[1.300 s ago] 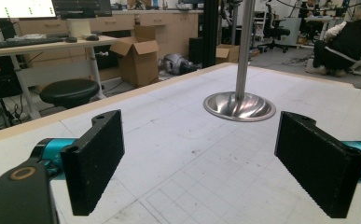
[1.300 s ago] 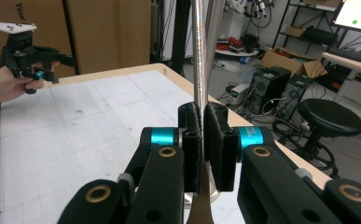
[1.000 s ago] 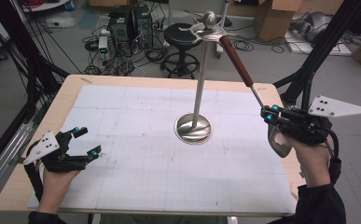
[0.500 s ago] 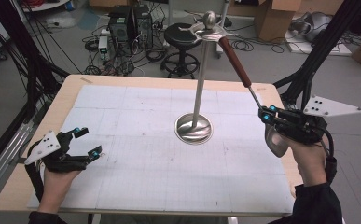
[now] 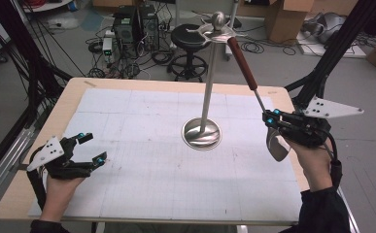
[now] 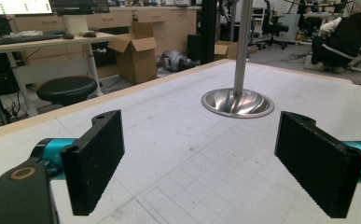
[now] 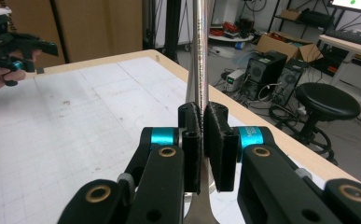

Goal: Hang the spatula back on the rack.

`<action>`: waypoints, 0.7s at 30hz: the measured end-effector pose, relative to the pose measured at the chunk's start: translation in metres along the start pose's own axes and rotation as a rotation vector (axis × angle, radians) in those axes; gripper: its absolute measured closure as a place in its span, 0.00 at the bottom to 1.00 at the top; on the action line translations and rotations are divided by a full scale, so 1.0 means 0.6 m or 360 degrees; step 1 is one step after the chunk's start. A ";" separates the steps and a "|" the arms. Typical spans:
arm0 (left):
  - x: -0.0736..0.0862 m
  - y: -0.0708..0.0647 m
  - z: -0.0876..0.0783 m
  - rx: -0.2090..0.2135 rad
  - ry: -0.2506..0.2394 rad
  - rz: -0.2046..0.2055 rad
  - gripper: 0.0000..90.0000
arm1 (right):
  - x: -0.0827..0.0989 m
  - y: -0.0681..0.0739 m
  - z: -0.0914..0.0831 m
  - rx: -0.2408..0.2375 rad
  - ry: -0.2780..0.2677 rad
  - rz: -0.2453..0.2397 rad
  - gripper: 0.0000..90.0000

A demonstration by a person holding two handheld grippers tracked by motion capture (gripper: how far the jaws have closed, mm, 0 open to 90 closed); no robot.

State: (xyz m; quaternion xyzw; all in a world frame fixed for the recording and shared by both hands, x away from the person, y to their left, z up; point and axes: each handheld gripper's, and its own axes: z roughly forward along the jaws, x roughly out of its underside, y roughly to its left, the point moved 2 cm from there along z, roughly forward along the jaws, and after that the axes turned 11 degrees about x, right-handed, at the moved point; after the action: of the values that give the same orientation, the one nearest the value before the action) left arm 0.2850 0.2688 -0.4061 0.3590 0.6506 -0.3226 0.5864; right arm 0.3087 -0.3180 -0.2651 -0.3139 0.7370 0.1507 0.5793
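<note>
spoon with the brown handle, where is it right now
In the high view the spoon is at the table's right side, its metal shaft clamped in the right gripper, bowl hanging past the table's right edge, brown handle slanting up to the hooks atop the steel stand.

A pale wooden counter (image 5: 69, 104) carries a white gridded paper mat (image 5: 146, 145) that reaches nearly to its edges, leaving a bare strip of wood along the far edge and the left edge. On the grey floor beyond the far edge stands a round black stool (image 5: 189, 36) on a ringed base, with two dark computer towers (image 5: 132, 26) to its left amid loose black cables (image 5: 98, 73) (a proper tangle). Brown cardboard boxes (image 5: 285, 19) sit past the far right corner. Black tripod legs (image 5: 331, 53) rise beside the right edge.
</note>
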 end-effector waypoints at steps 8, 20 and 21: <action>0.001 0.000 0.001 0.0004 0.0011 0.0001 0.18 | 0.001 0.001 0.014 0.0002 0.0031 0.0012 0.95; 0.001 0.000 0.002 0.0008 0.0012 0.0002 0.18 | -0.002 0.005 0.036 -0.0009 0.0089 0.0029 0.95; 0.001 -0.001 0.002 0.0009 0.0014 0.0001 0.18 | -0.001 0.005 0.037 -0.0013 0.0091 0.0026 0.95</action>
State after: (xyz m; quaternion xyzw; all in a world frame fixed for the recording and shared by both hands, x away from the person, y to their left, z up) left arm 0.2852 0.2676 -0.4068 0.3623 0.6522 -0.3225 0.5826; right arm 0.3238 -0.3022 -0.2711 -0.3145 0.7552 0.1493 0.5553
